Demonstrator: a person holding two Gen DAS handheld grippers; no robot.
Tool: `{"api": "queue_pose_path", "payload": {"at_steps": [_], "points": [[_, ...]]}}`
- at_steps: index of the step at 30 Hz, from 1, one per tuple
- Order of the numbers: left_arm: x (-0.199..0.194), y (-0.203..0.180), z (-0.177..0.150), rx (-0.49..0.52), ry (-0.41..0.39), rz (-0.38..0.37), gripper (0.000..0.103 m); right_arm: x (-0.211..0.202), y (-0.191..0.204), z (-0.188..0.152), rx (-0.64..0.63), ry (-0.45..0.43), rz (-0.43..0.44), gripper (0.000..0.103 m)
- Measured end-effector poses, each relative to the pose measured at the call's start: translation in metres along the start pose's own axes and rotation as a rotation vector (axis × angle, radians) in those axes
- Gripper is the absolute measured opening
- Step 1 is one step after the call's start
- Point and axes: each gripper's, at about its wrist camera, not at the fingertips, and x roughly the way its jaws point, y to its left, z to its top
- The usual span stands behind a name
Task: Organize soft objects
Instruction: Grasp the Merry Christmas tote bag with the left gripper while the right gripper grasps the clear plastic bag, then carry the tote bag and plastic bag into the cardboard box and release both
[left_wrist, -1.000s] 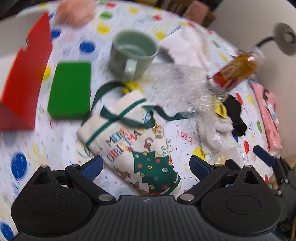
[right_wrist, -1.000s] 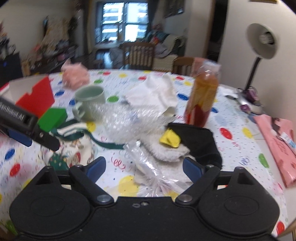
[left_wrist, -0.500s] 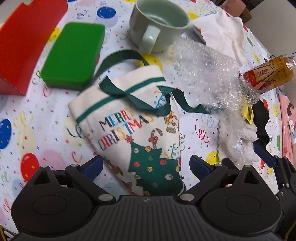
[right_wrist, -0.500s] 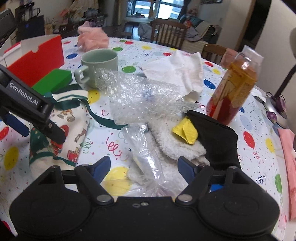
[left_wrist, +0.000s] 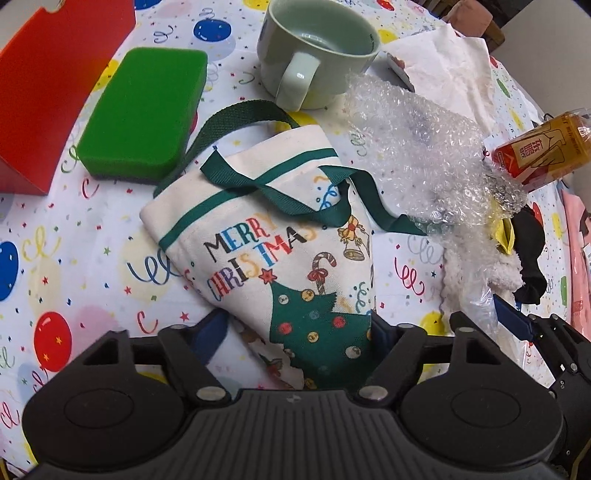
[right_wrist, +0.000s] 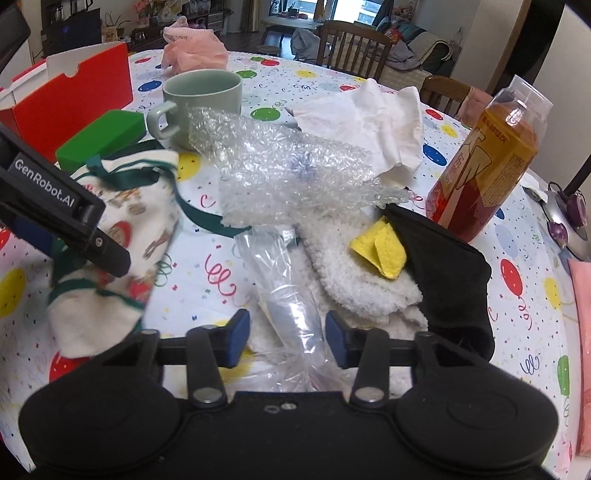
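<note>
My left gripper is closing, its blue pads on either side of the bottom end of the Christmas tote bag; the right pad sits against the cloth edge, while I see a sliver of table between the left pad and the bag, so I would not call it a grip. My right gripper is also closing, with the clear plastic bag between its pads (they are not pressing on it that I can see).

The tote lies flat on the balloon-print tablecloth, its green handles flopped across its mouth. Just beyond it sit a green sponge and a pale green mug, with a red box to the left of the sponge.

In the right view, the plastic bag rests on a fluffy white cloth, with a yellow scrap and a black fabric piece on its right. Bubble wrap lies behind these, then a crumpled white cloth. A bottle of amber drink stands to the right, and a pink bundle sits at the far edge.
</note>
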Motion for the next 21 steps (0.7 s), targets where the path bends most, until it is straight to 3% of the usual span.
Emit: {"api": "queue_pose_path", "payload": {"at_steps": [11,21], "points": [[-0.01,0.005,-0.004,0.025,-0.022,-0.03,0.033,-0.009,-0.003,0.0,-0.003,-0.034,0.015,0.029],[-0.047,0.013,-0.012,0.111,-0.094,-0.059,0.029,-0.04,-0.021,-0.001,0.155,-0.08,0.125,0.028]]}}
